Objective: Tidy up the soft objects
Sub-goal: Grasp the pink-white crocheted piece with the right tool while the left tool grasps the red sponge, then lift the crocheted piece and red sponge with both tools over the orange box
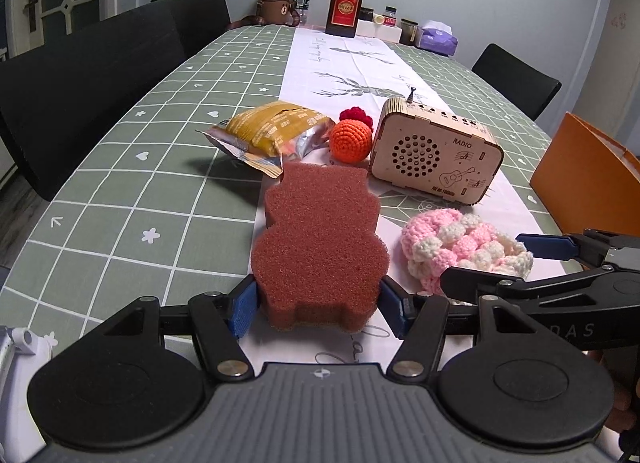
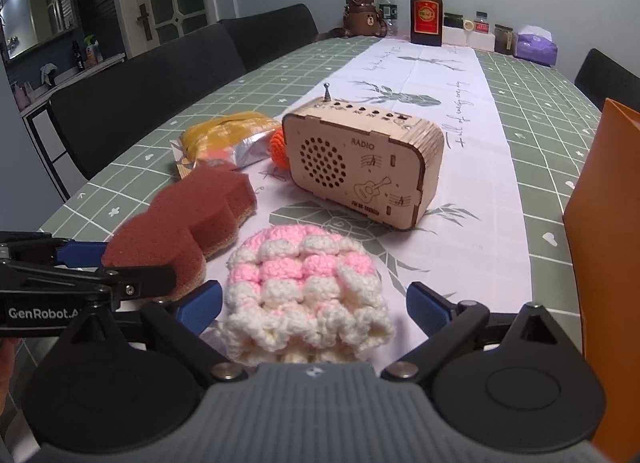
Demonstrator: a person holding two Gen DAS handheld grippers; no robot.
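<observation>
Jaws of left gripper [image 1: 318, 305] pressed both sides of a brown sponge [image 1: 320, 239], lifted & tilted near the table's [image 1: 120, 167] near edge. Right gripper [image 2: 314, 305] stood wide, pads clear of a pink/white crochet piece [image 2: 304, 287] lying on the runner [image 2: 460, 143] betw. them. Judgement: right should settle lower, centre, then close gently; yarn is lumpy & squashy. Sponge was porous, bear-shaped, w/ a tan underside. Wooden radio [image 2: 360, 167] sat beyond, rigid.
</observation>
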